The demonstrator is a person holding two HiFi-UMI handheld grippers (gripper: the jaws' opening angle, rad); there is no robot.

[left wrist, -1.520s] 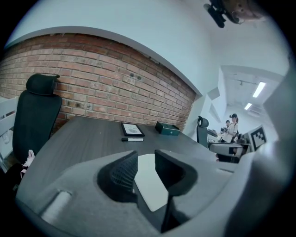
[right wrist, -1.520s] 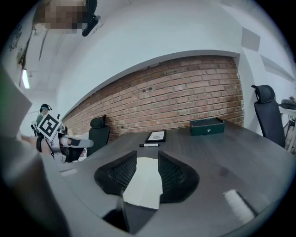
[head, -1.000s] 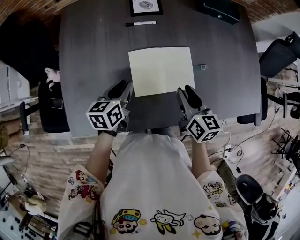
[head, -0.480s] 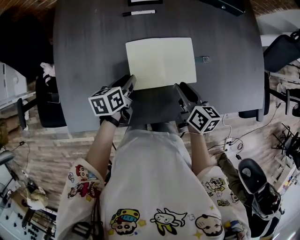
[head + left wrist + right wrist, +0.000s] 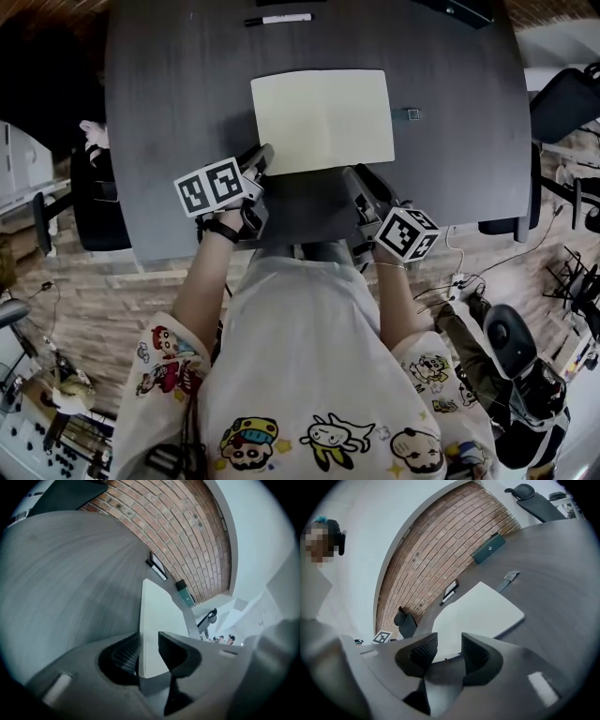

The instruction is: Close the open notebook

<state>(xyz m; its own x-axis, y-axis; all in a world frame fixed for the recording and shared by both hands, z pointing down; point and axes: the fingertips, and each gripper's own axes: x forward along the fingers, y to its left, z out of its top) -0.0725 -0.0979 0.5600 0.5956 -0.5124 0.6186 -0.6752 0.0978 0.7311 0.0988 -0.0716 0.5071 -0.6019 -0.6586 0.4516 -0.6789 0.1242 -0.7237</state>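
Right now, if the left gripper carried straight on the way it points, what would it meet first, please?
Most likely the open notebook: the left gripper has its jaws apart, and the notebook's near left edge lies right in line between them. I cannot tell whether they touch it.

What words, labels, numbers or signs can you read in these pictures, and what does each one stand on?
No text can be read anywhere in these views.
The notebook: open pages blank.
The pen: any print is too small to read.
The left cube and the right cube: black-and-white square patterns, no letters.
The shirt: cartoon figures, no legible words.
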